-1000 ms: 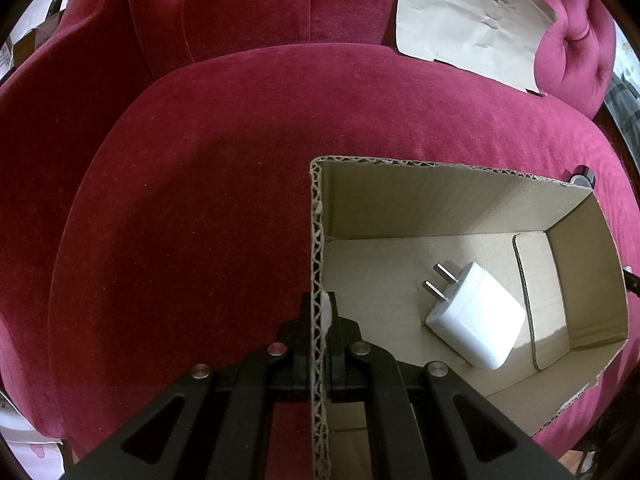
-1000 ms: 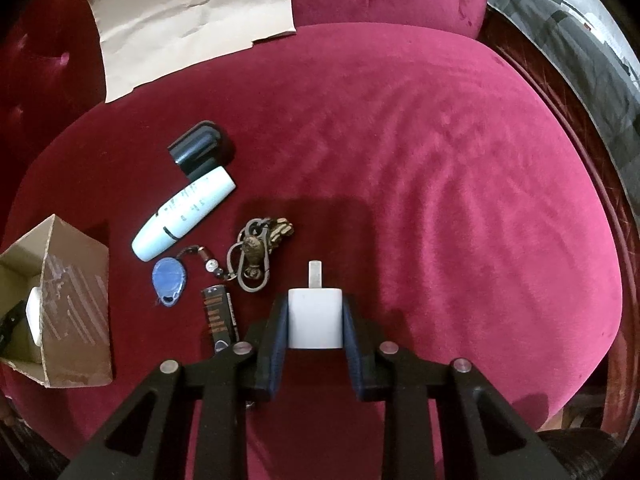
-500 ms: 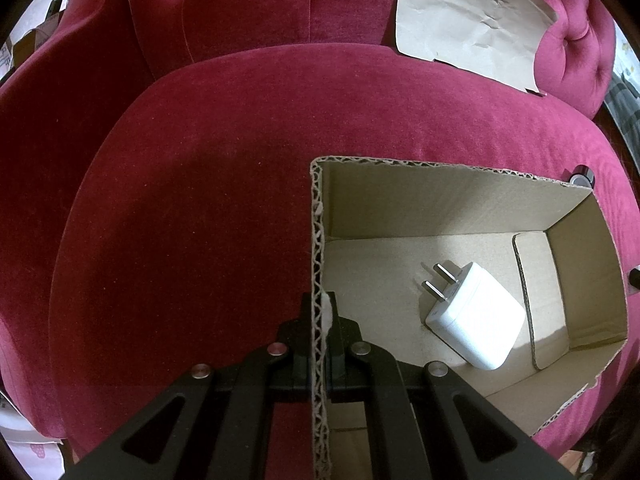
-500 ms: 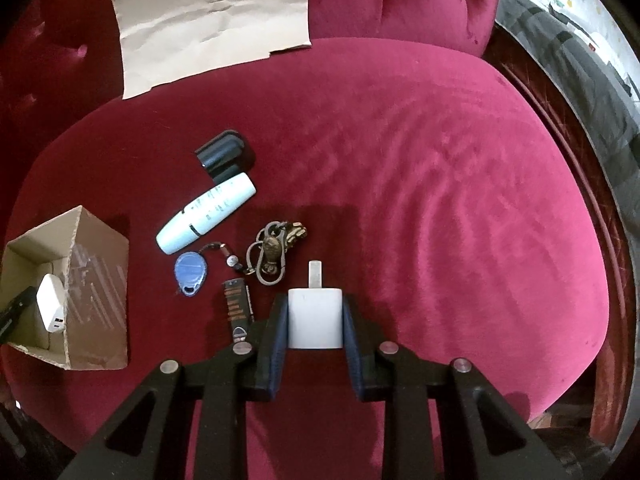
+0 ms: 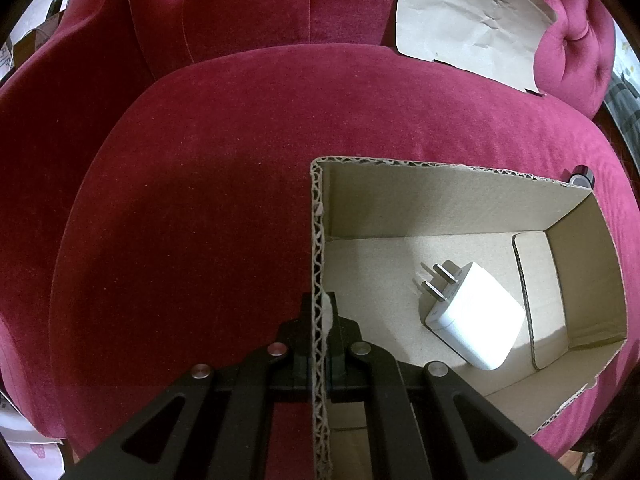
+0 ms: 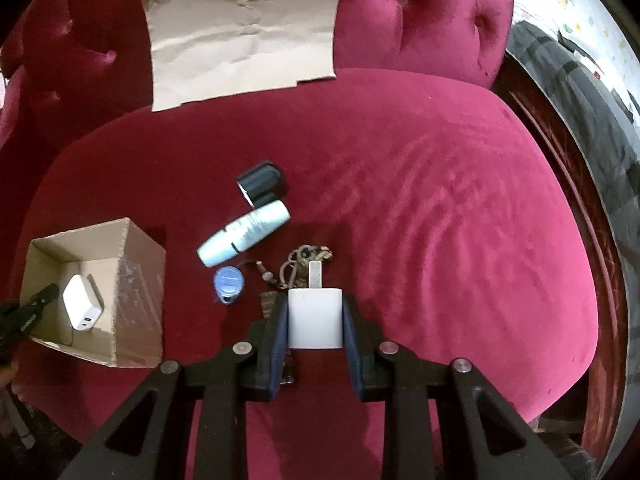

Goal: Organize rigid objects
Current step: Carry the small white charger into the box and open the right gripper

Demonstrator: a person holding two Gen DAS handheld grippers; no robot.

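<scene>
1. Carried leftward since a second ago, the small white charger [image 6: 316, 318] hangs over the keys [image 6: 298, 266], clamped in the right gripper [image 6: 316, 320].
2. No writing is legible.
3. The left gripper [image 5: 320, 332] pinches the cardboard box [image 5: 319, 240] wall; the large white charger [image 5: 476, 322] lies inside, near the cushion's [image 6: 440, 200] left edge.

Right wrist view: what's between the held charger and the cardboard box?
Right wrist view: the blue key fob lies between the small white charger and the cardboard box; otherwise bare red cushion.

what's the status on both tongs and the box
Left tongs shut on cardboard box wall. Right tongs shut on small white charger, above the seat. Large white charger already boxed. Nothing blocking the box opening.
</scene>
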